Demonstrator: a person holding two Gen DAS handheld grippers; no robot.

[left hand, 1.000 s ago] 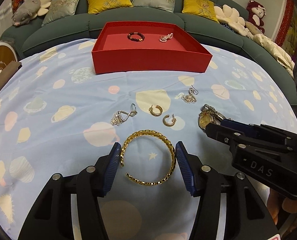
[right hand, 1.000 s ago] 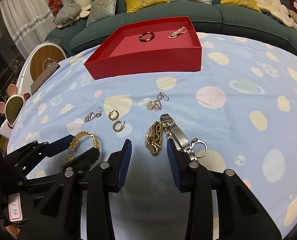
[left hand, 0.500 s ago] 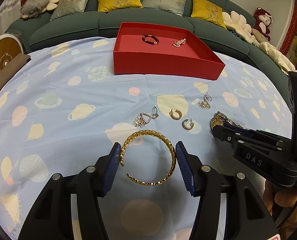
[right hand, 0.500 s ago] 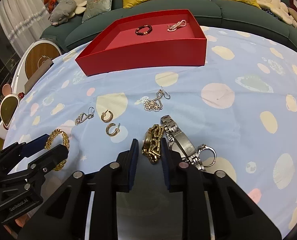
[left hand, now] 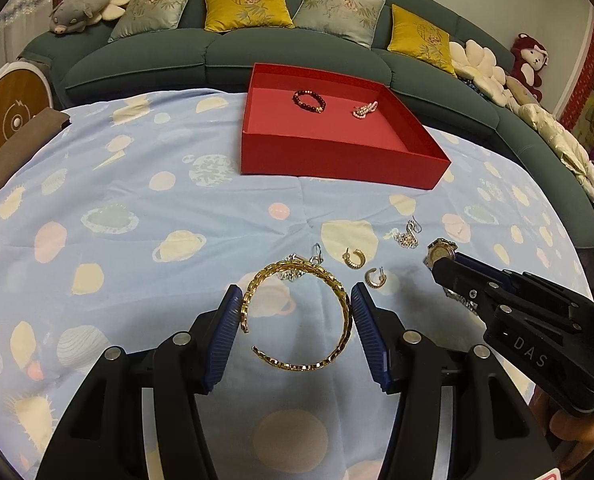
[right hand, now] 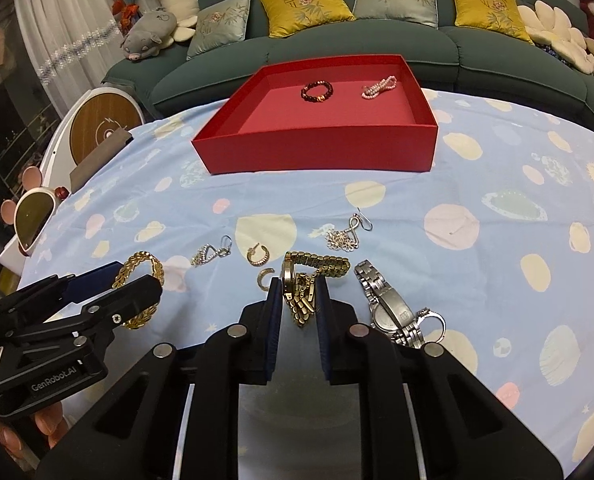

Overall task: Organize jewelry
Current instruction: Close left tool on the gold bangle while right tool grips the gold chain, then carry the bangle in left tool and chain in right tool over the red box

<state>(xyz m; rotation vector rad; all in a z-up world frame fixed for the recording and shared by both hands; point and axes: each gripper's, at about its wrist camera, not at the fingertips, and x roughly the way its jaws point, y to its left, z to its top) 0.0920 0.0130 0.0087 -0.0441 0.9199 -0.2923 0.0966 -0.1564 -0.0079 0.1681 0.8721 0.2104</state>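
My left gripper (left hand: 295,310) is shut on an open gold chain bangle (left hand: 289,364), its blue pads pressing both sides, and holds it just above the planet-print cloth. The right gripper (right hand: 298,292) is shut on a gold watch (right hand: 317,262), whose strap sticks out above the pads. In the right wrist view the left gripper (right hand: 135,280) shows at lower left with the bangle (right hand: 141,260). The red box (left hand: 337,160) stands further back, holding a dark bead bracelet (left hand: 309,101) and a pink pearl bracelet (left hand: 364,110).
On the cloth lie a silver watch (right hand: 385,308), two gold hoop earrings (right hand: 257,256) and two silver drop earrings (right hand: 343,236). A green sofa (right hand: 377,44) with cushions curves behind the table. A round wooden-faced device (right hand: 103,124) sits at the left edge.
The right jaws closed on the gold watch and raised it off the cloth. The left gripper rose and moved a little, keeping its hold on the bangle.
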